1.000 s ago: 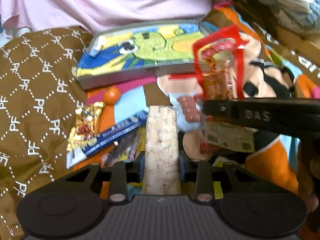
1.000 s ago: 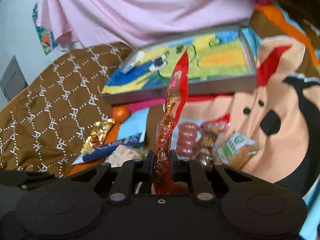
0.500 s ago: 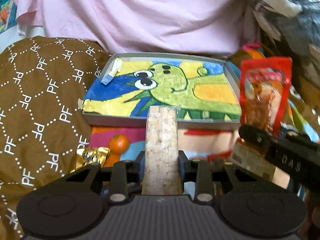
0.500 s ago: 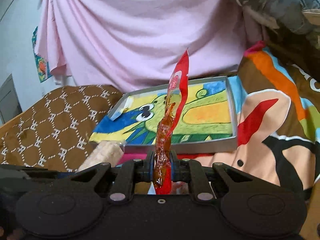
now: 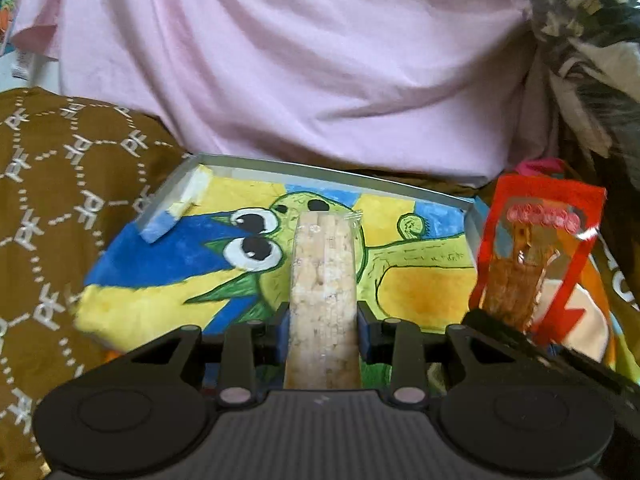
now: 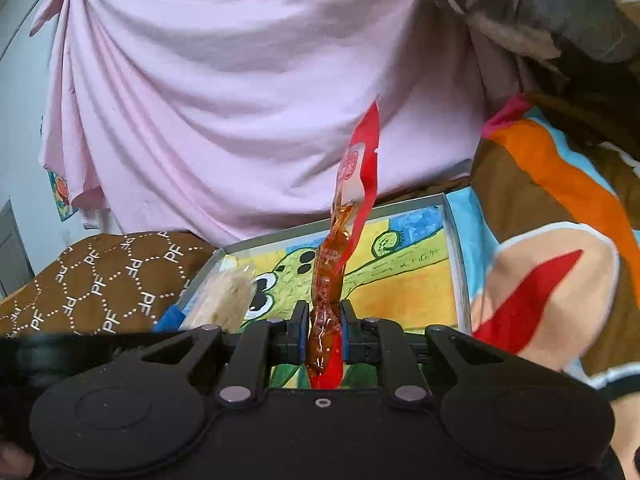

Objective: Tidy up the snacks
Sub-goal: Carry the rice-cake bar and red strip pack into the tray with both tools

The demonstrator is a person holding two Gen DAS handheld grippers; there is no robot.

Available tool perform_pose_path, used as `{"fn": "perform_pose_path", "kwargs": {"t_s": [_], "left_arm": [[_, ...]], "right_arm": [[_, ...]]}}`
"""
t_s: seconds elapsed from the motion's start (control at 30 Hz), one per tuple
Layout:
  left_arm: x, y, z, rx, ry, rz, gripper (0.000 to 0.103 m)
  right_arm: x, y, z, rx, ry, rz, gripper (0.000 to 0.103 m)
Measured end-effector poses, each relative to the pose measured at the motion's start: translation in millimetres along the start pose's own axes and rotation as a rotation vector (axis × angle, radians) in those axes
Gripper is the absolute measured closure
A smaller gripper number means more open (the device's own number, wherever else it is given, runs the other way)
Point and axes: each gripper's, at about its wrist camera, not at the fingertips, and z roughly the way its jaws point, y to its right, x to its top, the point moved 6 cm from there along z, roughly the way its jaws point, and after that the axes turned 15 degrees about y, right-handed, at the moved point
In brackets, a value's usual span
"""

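My left gripper [image 5: 322,320] is shut on a pale rice-cracker bar [image 5: 322,280] in clear wrap, held over the near part of a shallow grey tray [image 5: 320,170] painted with a green cartoon creature. My right gripper [image 6: 324,334] is shut on a red snack packet [image 6: 344,220] standing upright, held over the same tray [image 6: 454,240]. The red packet also shows in the left wrist view [image 5: 536,256], at the tray's right edge. The cracker bar shows in the right wrist view [image 6: 224,300], to the left.
The tray lies on a colourful cartoon blanket [image 6: 560,248]. A brown patterned cushion [image 5: 52,200] lies left of the tray. A pink sheet [image 5: 320,60] hangs behind it. A small blue-and-yellow block [image 5: 176,208] rests in the tray's far left corner.
Both grippers rose and moved forward from the loose snacks on the blanket to the tray, each still holding its snack. The loose snacks have dropped out of view.
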Motion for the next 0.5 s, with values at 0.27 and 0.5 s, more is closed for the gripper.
{"fn": "perform_pose_path", "kwargs": {"t_s": [0.27,0.5], "left_arm": [[-15.2,3.4,35.7,0.02,-0.033,0.03,0.067],[-22.7,-7.5,40.8,0.053,-0.037,0.04,0.065]], "right_arm": [[-6.9,30.6,32.6,-0.015,-0.012,0.035,0.085],[-16.2,27.1,49.6,0.018,-0.038,-0.045,0.084]]}}
